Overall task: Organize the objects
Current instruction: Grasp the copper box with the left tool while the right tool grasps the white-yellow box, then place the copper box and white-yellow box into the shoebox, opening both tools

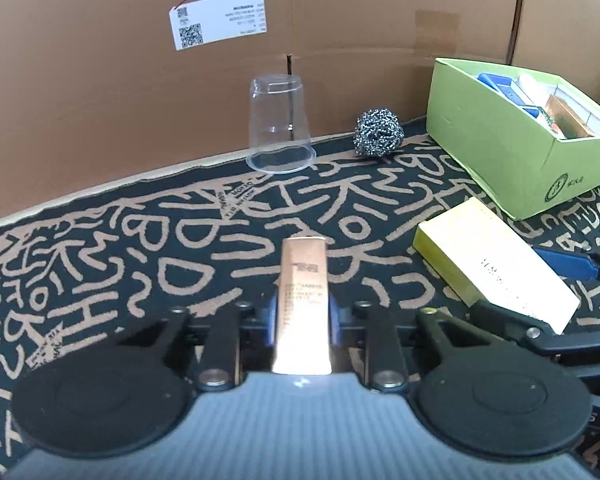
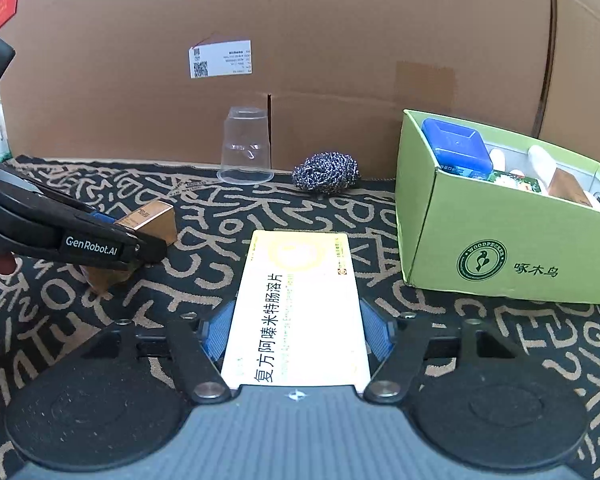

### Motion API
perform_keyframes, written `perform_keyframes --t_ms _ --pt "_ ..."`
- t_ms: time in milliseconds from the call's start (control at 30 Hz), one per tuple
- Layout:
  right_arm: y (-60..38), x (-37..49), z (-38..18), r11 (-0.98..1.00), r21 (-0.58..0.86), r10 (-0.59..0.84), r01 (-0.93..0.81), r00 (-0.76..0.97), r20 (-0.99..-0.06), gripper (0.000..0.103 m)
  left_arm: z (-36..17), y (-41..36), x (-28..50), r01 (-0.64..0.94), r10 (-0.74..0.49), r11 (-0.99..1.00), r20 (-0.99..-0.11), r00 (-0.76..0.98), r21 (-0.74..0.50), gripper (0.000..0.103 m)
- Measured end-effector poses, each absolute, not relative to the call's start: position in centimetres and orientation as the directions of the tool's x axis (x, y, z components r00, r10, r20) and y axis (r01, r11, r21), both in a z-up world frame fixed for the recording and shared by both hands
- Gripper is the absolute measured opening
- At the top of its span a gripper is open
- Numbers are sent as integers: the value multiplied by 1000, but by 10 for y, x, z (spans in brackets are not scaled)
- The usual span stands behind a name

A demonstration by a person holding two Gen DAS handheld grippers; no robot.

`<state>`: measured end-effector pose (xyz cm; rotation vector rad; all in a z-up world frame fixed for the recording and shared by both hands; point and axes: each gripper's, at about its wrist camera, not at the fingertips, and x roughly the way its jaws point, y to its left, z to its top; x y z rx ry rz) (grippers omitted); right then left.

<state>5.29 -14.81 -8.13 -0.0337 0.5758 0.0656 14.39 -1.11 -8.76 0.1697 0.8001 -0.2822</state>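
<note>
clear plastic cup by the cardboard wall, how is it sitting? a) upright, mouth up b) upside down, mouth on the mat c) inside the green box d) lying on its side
b: the clear plastic cup stands with its wide rim on the patterned mat and its narrow base on top, left of the steel wool scrubber.

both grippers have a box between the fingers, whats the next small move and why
Probably lift the right gripper with its yellow box and carry it toward the green box. The fingers flank the yellow box, and the green box sits open close by, already holding items. The left gripper holds a copper box.
</note>
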Motion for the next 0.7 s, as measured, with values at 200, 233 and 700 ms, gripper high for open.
perform_keyframes --t_ms 200,233,700 --pt "-157 27 -61 996 24 91 -91 872 -481 70 -63 -19 134 338 -240 941 -700 673 2 24" --pt "-161 21 -55 995 27 94 -92 883 -460 70 -56 -22 132 348 -258 937 -689 678 -8 24" --pt "-277 8 2 987 -41 -159 154 941 -299 70 36 -144 133 544 -507 834 -527 682 -97 23"
